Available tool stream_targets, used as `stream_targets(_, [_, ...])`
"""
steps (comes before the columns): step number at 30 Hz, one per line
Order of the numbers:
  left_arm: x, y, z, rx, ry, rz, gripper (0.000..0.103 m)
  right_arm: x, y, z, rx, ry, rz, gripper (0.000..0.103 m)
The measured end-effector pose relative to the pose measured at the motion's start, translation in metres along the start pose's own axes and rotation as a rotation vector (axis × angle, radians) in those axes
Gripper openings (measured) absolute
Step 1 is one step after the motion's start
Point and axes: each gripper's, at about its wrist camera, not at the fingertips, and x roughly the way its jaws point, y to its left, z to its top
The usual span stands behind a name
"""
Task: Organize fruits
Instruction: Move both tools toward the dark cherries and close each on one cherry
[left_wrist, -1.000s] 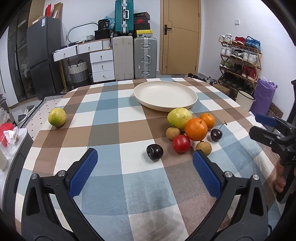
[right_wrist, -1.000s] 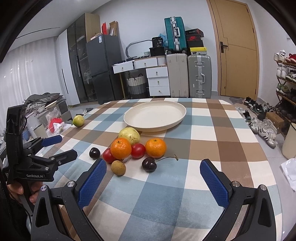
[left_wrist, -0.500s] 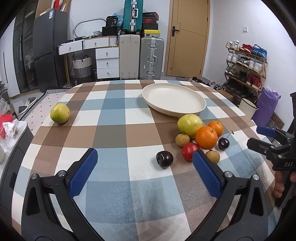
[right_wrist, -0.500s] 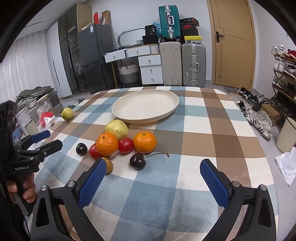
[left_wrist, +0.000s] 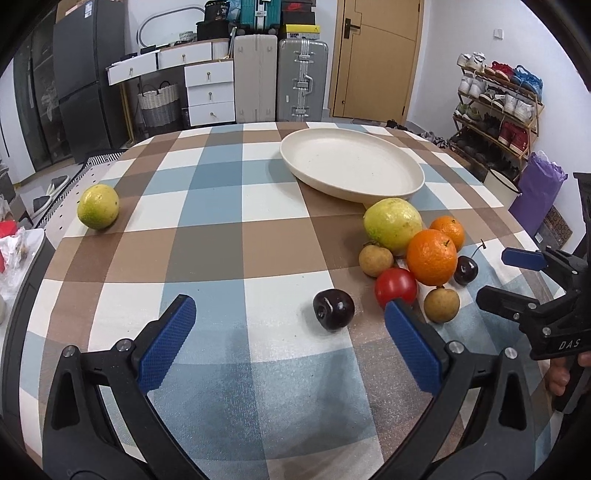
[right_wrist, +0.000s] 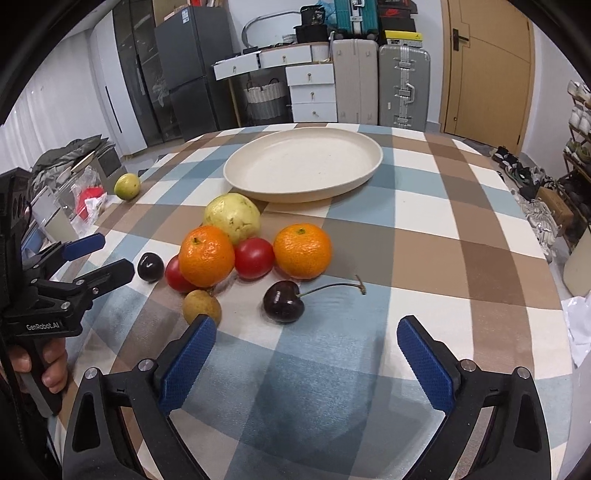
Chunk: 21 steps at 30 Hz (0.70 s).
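A cream plate (left_wrist: 351, 170) (right_wrist: 303, 166) sits empty on the checked table. In front of it lies a cluster: a yellow-green guava (right_wrist: 232, 218), two oranges (right_wrist: 207, 255) (right_wrist: 302, 250), two red tomatoes (right_wrist: 254, 257), two brown longans (left_wrist: 376, 260) (left_wrist: 441, 305), and a stemmed dark cherry (right_wrist: 283, 301). A second dark cherry (left_wrist: 333, 309) lies apart, just ahead of my left gripper (left_wrist: 288, 321), which is open and empty. My right gripper (right_wrist: 306, 336) hovers just short of the stemmed cherry, its jaws closing slightly with nothing between them. A lone green citrus (left_wrist: 98, 206) rests far left.
The table edge curves close on both sides. A person's hand holds each gripper handle (right_wrist: 37, 325) (left_wrist: 546, 325). A red and white bag (right_wrist: 88, 197) lies beyond the left edge. Suitcases, drawers and a shoe rack (left_wrist: 495, 110) stand behind.
Both grippers have moved forward and lower toward the fruit cluster, which now looks larger. The left gripper has come close to the lone dark cherry, the right one to the stemmed cherry.
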Motion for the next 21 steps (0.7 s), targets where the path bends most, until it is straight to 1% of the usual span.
stream_targets(2, [0.003,-0.003,0.002,0.011,0.007,-0.003,0.102,0.003,0.002,0.002,-0.004,0.010,0.000,0.094])
stream_targets(5, [0.009,-0.009,0.004,0.034,0.020,-0.008,0.101,0.007,0.004,0.004,-0.007,0.020,-0.003,0.093])
stream_targets(9, [0.020,-0.015,0.006,0.052,0.063,-0.016,0.092,0.012,0.005,0.006,-0.010,0.039,-0.009,0.087])
stream_targets(10, [0.022,-0.016,0.006,0.052,0.072,-0.018,0.089,0.014,0.005,0.007,-0.009,0.042,-0.009,0.083])
stream_targets(12, [0.027,-0.016,0.008,0.046,0.083,-0.026,0.086,0.018,0.004,0.008,-0.008,0.051,-0.013,0.081])
stream_targets(14, [0.029,-0.015,0.010,0.036,0.082,-0.030,0.085,0.020,0.003,0.008,-0.009,0.059,-0.015,0.075])
stream_targets(16, [0.031,-0.013,0.011,0.031,0.087,-0.034,0.080,0.022,0.004,0.009,-0.016,0.059,-0.019,0.073])
stream_targets(19, [0.038,-0.013,0.011,0.030,0.116,-0.051,0.072,0.024,0.006,0.011,-0.028,0.059,-0.023,0.070])
stream_targets(21, [0.040,-0.015,0.010,0.037,0.124,-0.057,0.070,0.025,0.008,0.012,-0.038,0.059,-0.028,0.069])
